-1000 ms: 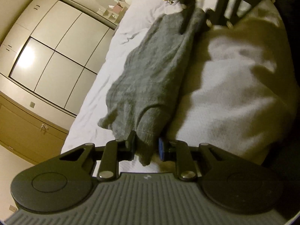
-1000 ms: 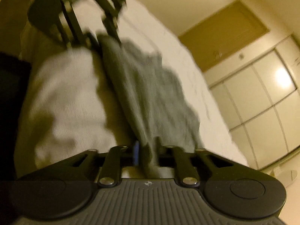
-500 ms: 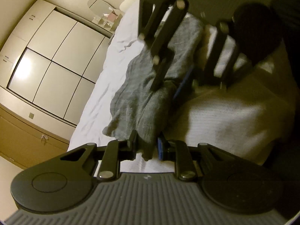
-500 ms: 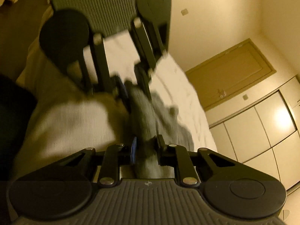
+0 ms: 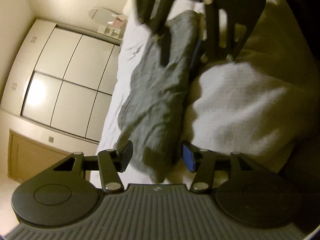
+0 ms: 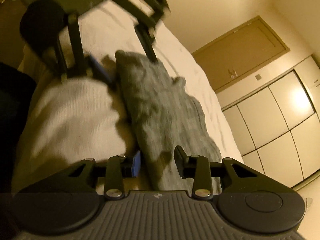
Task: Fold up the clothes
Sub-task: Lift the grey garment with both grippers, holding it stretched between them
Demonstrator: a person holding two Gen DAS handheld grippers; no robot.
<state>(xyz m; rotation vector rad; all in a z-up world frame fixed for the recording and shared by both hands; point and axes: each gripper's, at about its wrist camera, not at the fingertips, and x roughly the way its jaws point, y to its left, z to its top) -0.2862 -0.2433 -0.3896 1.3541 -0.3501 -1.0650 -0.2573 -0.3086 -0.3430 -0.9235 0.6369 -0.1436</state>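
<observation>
Opposed close wrist views; shared grey garment (image 5: 160,100)

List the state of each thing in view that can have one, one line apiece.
left gripper: jaws open, astride one end of the garment.
right gripper: jaws open, astride the other end.
grey garment: released, lying rumpled in a long strip on the bed.
white towel: bunched beside the garment.
wardrobe doors: closed.
wooden door: closed.
</observation>
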